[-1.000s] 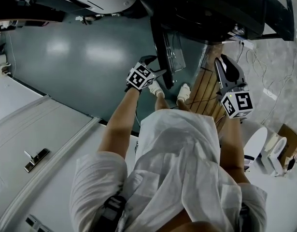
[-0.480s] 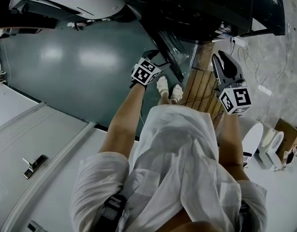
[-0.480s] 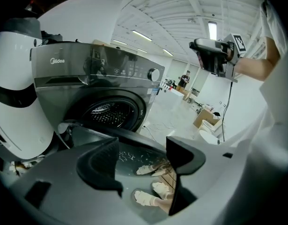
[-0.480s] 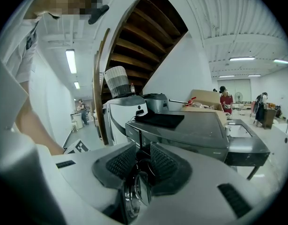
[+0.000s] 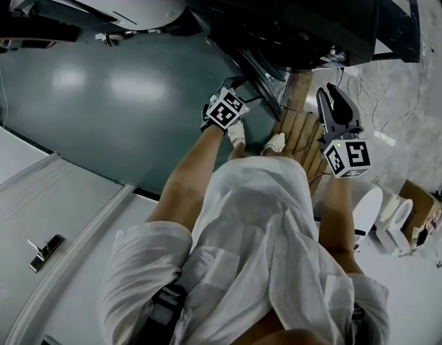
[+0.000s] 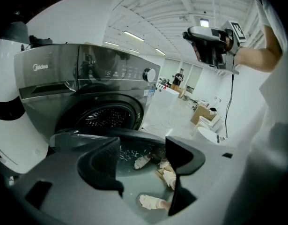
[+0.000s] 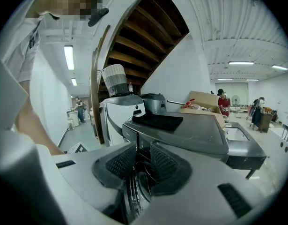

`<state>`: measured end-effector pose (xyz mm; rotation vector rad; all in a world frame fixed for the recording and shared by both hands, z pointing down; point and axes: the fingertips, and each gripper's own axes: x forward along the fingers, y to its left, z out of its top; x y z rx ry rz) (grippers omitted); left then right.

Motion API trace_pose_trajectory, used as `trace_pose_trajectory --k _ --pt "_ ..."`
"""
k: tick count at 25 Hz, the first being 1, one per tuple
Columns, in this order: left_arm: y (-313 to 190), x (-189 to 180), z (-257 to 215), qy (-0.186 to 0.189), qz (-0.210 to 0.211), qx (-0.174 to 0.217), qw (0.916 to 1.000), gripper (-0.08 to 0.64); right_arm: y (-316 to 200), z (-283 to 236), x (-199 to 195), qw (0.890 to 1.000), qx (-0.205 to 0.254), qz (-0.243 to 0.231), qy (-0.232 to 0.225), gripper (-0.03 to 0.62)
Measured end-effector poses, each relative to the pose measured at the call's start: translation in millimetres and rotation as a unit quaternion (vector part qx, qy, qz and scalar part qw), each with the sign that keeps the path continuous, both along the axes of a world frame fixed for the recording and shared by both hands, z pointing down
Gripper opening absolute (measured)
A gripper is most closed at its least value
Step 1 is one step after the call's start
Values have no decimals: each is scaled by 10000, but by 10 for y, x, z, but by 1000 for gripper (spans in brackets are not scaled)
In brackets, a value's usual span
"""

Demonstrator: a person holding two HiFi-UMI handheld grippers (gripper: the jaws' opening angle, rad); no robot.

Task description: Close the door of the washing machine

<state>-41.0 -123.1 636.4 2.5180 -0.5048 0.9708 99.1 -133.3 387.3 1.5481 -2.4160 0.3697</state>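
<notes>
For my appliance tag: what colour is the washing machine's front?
The washing machine front is dark grey, clearest in the left gripper view.

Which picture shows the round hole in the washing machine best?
The left gripper view: the drum faces the camera. The head view shows only the washing machine from above; the right gripper view shows its side, no drum.

You swept your left gripper [image 5: 241, 92] toward three o'clock in the head view. The washing machine door [image 5: 260, 77] swung the same way, and your feet [image 5: 274, 144] shuffled after it.
</notes>
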Motion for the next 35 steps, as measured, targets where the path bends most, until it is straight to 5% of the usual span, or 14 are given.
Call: trace_pose_trajectory --k 9,18,24,28,35 --pt "-145 236 6 331 -456 323 9979 302 -266 369 182 9993 112 -340 -45 112" --pt "-458 554 -97 683 -1712 1069 9770 310 -346 832 354 9906 88 -1349 -231 114" --pt "-651 768 -54 612 -2245 1472 9614 321 -232 1006 709 9861 76 -1644 -219 114" --pt "-685 951 186 327 -2404 1428 9596 333 -184 1089 919 9861 3 -1649 -211 112" --pt "-957 1127 287 180 -2940 1541 9431 333 -323 1082 1164 9872 63 -1581 -201 112"
